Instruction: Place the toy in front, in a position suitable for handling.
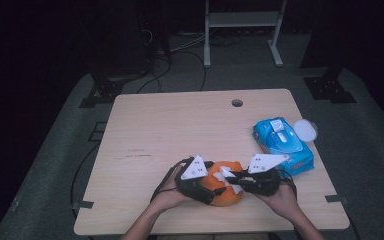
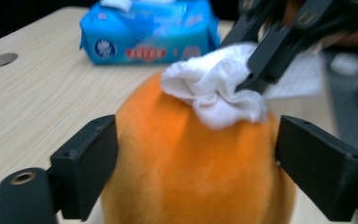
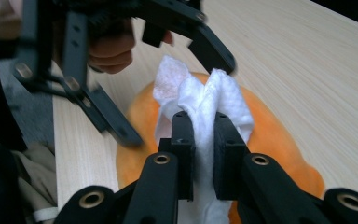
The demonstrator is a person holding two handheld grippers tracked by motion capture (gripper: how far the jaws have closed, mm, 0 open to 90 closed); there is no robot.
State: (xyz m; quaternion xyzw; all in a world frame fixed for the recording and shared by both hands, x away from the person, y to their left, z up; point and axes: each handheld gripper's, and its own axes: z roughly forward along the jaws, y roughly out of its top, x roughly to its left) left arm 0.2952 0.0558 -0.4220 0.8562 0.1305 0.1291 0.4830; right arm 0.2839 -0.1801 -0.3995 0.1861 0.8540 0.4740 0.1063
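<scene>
Near the table's front edge, the left gripper is straddling the orange plush ball with jaws released, while the right gripper is pinching a white wipe against its top. Beyond, a blue wipes pack is lying; farther off, grey floor is fading into darkness.

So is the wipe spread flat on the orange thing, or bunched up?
Bunched. The white wipe is crumpled into folds, pinched between the right gripper jaws and resting on top of the orange plush ball.

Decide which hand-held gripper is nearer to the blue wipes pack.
Right. The right hand-held gripper sits just beside the wipes pack, pinching a white wipe; the left hand-held gripper straddles the orange toy, farther away.
</scene>
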